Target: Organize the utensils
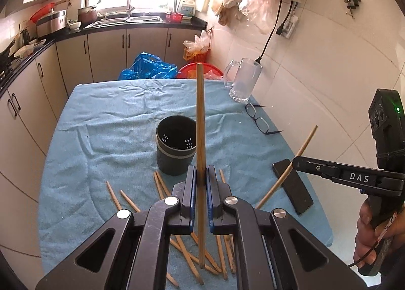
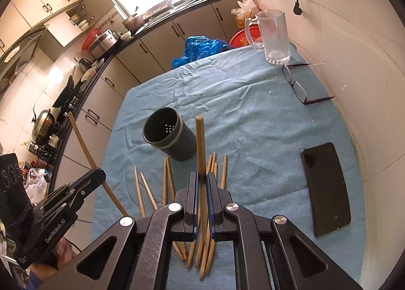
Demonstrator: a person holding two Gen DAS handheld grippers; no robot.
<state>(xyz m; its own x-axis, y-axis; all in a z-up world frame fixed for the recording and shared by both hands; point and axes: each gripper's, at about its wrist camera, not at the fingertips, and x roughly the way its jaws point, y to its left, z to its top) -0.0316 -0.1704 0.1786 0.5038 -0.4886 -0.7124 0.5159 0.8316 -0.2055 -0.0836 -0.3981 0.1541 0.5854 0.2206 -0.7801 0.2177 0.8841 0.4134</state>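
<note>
A dark grey utensil holder [image 1: 176,147] stands upright and empty on the blue cloth; it also shows in the right wrist view [image 2: 168,134]. Several wooden chopsticks [image 1: 162,186] lie scattered on the cloth in front of it, also in the right wrist view [image 2: 167,181]. My left gripper [image 1: 201,176] is shut on one chopstick [image 1: 200,113], held upright just in front of the holder. My right gripper [image 2: 201,178] is shut on another chopstick [image 2: 200,143], also upright. The right gripper appears in the left view [image 1: 295,161], the left gripper in the right view [image 2: 100,172].
A glass mug [image 2: 274,37] stands at the far right corner, glasses [image 2: 296,85] nearer, and a black phone [image 2: 326,188] lies at the right edge. A white tiled wall runs along the right. Kitchen cabinets and counter lie left and behind.
</note>
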